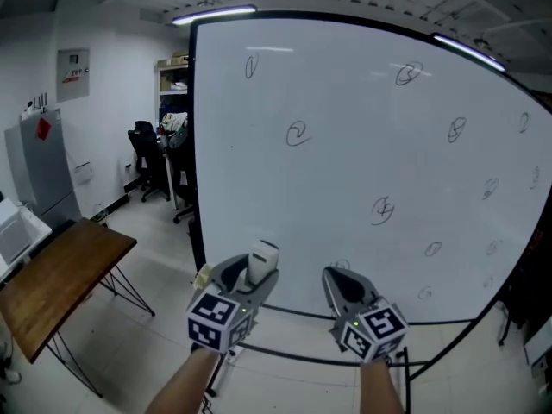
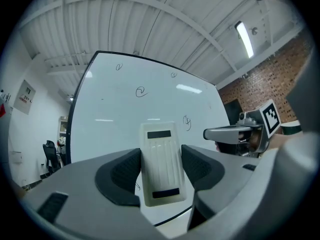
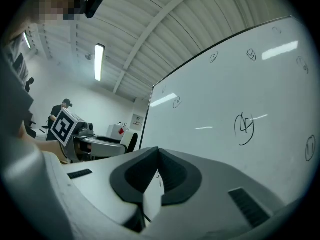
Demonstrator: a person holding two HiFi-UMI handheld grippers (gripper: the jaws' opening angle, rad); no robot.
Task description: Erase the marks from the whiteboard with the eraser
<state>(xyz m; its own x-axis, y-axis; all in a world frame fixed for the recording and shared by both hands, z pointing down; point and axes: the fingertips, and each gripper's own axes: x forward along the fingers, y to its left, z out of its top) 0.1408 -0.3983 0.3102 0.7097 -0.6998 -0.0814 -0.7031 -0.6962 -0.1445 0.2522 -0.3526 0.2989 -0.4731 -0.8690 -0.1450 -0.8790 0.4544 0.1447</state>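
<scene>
We face a large white whiteboard point(image 1: 345, 162) with a dark frame, filling the space ahead of and above both tools. It is scattered with small black scribbled marks point(image 1: 297, 133), all higher than the jaws and most of them up and to the right. The floor below is pale and glossy. Left of the left gripper point(image 1: 247, 275) stands a brown wooden table point(image 1: 60, 274) on thin black legs. Farther off on that side are a black office chair point(image 1: 147, 145), a tall grey cabinet point(image 1: 39, 166) and a white shelf unit point(image 1: 172, 80) whose contents are too small to tell. A strip light point(image 1: 214, 12) hangs under the ribbed white ceiling.

The left gripper pinches a cream plastic rectangular eraser point(image 2: 160, 166) between its dark pads, gripping it by the long sides. The eraser's long axis runs along the jaws, its far end pointing up toward the board's lower part. We cannot tell whether it touches the board. A dark strip marks each end of its face.

The right gripper point(image 1: 343, 276), just beside the left one, has its jaws pressed together on nothing.
</scene>
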